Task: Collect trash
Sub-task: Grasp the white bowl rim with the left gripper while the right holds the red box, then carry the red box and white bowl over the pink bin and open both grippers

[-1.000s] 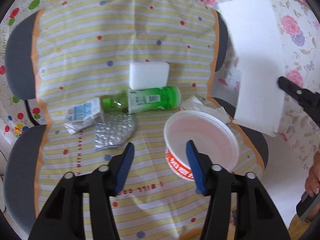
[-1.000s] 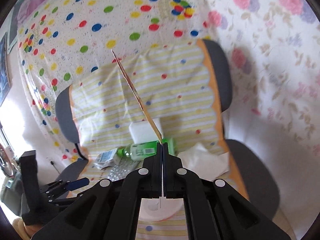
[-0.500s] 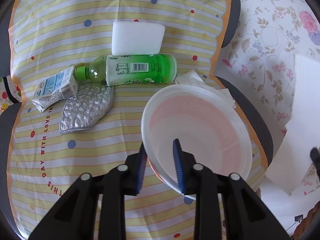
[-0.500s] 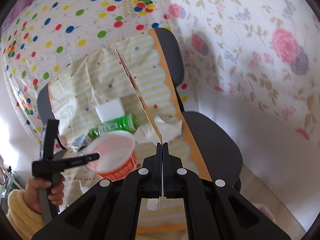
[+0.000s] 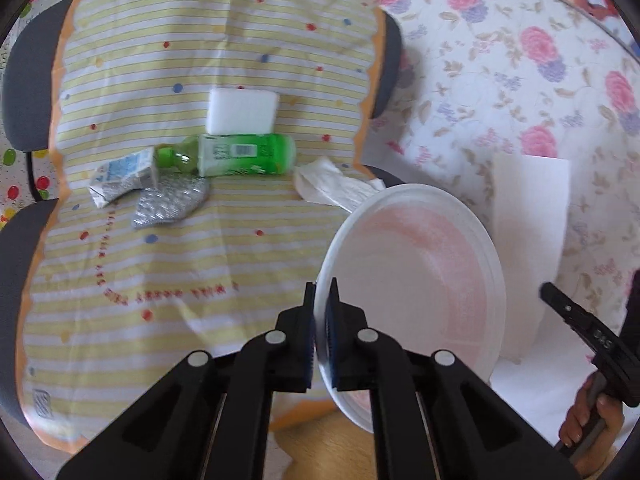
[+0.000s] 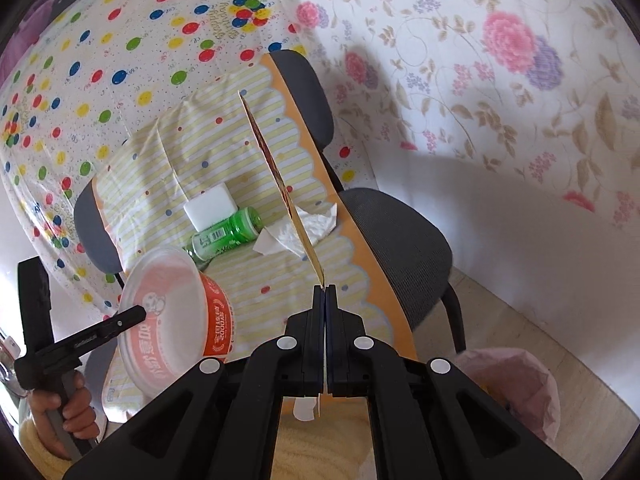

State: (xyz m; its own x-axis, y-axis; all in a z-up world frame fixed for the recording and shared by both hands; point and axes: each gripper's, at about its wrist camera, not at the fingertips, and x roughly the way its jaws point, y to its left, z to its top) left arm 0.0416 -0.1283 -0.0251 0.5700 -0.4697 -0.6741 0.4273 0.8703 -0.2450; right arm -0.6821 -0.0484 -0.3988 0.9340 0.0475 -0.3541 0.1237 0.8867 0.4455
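Gripping white noodle bowl (image 5: 416, 280) rim | orange-red label | tilted, empty

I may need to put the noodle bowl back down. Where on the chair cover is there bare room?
The front of the striped cover is bare, from the red lettering forward to its edge. The upper backrest is bare too. The seat's back is crowded: sponge, green bottle, milk carton, foil pouch, tissue.
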